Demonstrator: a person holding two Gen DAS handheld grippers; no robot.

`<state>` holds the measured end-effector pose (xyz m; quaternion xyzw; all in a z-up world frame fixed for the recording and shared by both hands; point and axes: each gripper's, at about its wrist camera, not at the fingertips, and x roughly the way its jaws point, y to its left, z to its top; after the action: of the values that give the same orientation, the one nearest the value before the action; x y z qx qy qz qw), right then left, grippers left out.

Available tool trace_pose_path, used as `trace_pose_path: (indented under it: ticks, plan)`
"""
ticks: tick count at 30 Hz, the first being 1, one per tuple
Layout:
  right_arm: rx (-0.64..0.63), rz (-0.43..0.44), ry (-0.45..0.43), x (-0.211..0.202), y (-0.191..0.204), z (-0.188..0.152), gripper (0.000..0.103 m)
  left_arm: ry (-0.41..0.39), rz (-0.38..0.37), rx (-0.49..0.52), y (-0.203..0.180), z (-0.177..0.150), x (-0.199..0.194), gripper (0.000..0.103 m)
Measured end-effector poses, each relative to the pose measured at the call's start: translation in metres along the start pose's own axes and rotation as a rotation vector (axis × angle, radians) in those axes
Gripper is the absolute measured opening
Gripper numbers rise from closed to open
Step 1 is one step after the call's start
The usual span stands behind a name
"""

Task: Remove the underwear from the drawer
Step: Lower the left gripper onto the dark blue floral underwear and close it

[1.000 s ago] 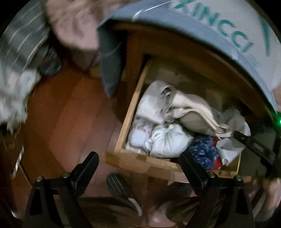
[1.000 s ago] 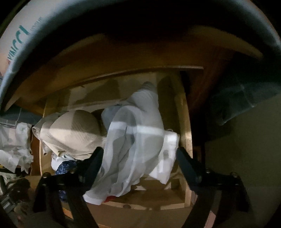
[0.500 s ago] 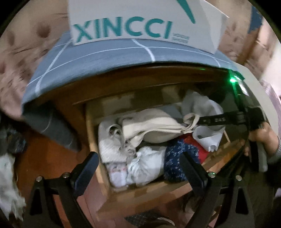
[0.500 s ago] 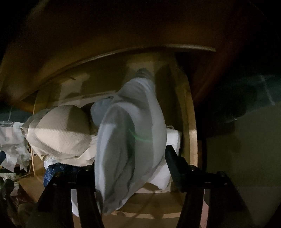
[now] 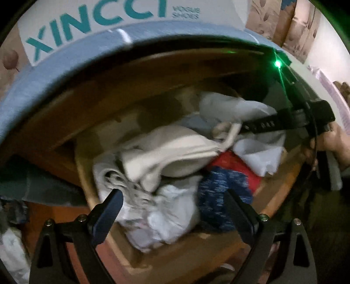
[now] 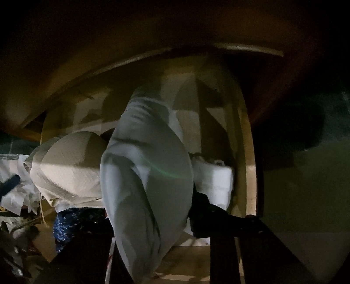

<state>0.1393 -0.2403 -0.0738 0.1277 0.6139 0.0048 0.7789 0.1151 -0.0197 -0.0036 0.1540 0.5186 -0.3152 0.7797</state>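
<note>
The open wooden drawer point(image 5: 282, 192) is full of folded underwear. My right gripper point(image 6: 151, 236) is shut on a pale grey garment point(image 6: 144, 174) at the drawer's right side; the cloth bulges between its jaws. From the left wrist view the right gripper point(image 5: 247, 129) reaches in from the right into the same pale grey garment point(image 5: 229, 107). My left gripper point(image 5: 172, 209) is open and empty, hovering over the drawer's front above a white bundle point(image 5: 168, 216) and a blue patterned piece point(image 5: 221, 192). A beige bra point(image 5: 166, 150) lies in the middle.
A red garment point(image 5: 231, 161) lies beside the blue one. A white folded piece point(image 6: 214, 181) sits by the drawer's right wall point(image 6: 247, 153). A blue-grey cloth point(image 5: 65, 63) and a white XINCCI shoe box point(image 5: 109, 19) are on the cabinet top.
My right gripper has closed on the pale grey garment and pushed deeper into the drawer. My left gripper has swung in from the floor side and moved closer over the drawer front.
</note>
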Motion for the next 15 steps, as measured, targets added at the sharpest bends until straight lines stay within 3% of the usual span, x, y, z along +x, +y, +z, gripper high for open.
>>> trace_pose_path:
  ticks: [7,12,15]
  plan:
    - [0.011,0.037,-0.045,-0.028,-0.006,-0.01,0.016,0.064,-0.177,-0.138,-0.01,0.0,0.006,0.095]
    - [0.007,0.086,-0.06,-0.045,-0.01,-0.018,0.016,0.126,-0.226,-0.224,-0.01,0.002,0.027,0.095]
    - [0.002,0.109,-0.06,-0.045,-0.013,-0.018,0.016,0.17,-0.212,-0.262,-0.009,0.001,0.042,0.095]
